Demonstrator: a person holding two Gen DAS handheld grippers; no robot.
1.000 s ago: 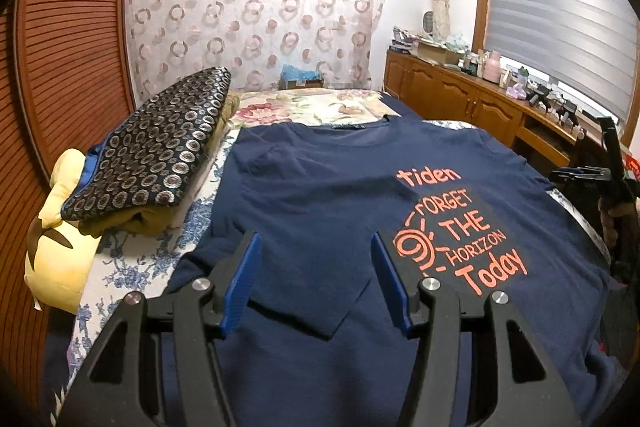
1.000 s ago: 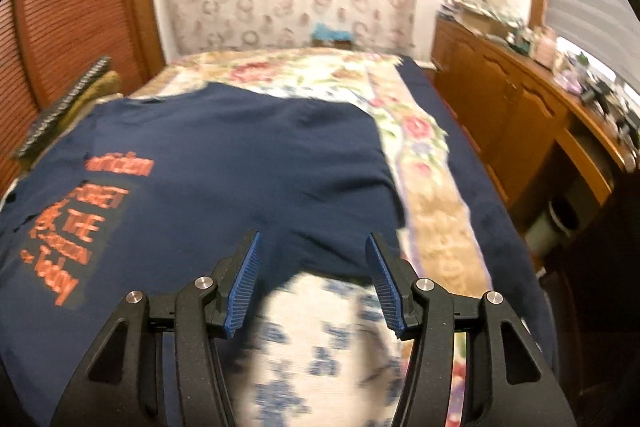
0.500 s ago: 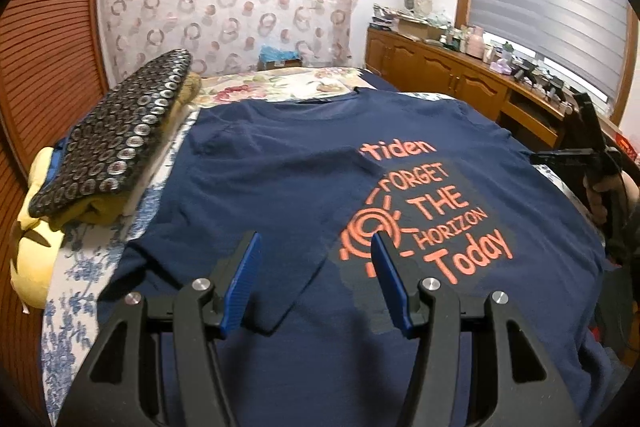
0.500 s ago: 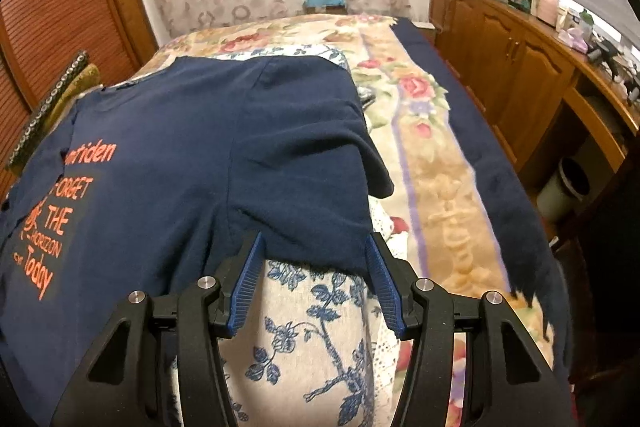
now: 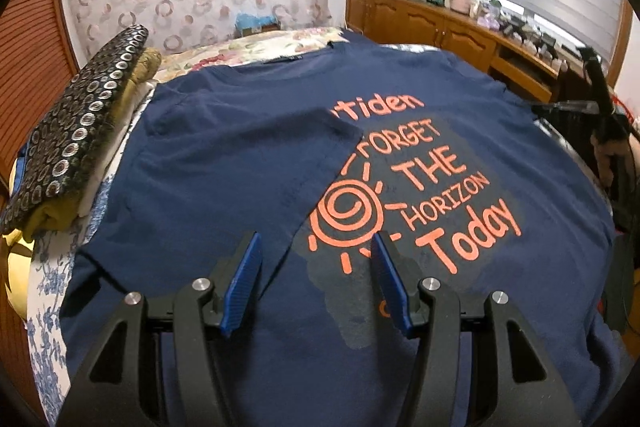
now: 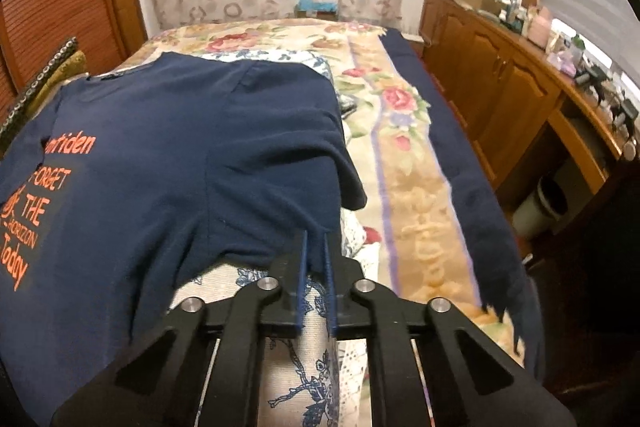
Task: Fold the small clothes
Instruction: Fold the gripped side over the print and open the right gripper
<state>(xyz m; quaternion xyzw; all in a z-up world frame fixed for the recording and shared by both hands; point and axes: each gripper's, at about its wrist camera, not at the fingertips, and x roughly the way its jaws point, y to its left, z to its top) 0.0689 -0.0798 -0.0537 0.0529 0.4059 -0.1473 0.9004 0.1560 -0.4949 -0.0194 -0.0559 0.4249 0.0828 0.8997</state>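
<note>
bed [image 6: 420, 187] | T-shirt [image 5: 440, 115] flat, collar toward headboard | left claw [image 5: 316, 279] agape | right claw [image 6: 316, 259] pinching sleeve hem

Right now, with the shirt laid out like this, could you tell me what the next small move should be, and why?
Probably lift the right gripper and carry the right sleeve inward over the navy T-shirt. Its jaws look pinched on that sleeve's hem, while the left sleeve already lies folded across the chest, touching the orange print. The left gripper hangs open.

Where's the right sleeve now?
In the right wrist view, the right sleeve lies at the shirt's right edge on the floral bedspread, just beyond the shut tongs.
</note>
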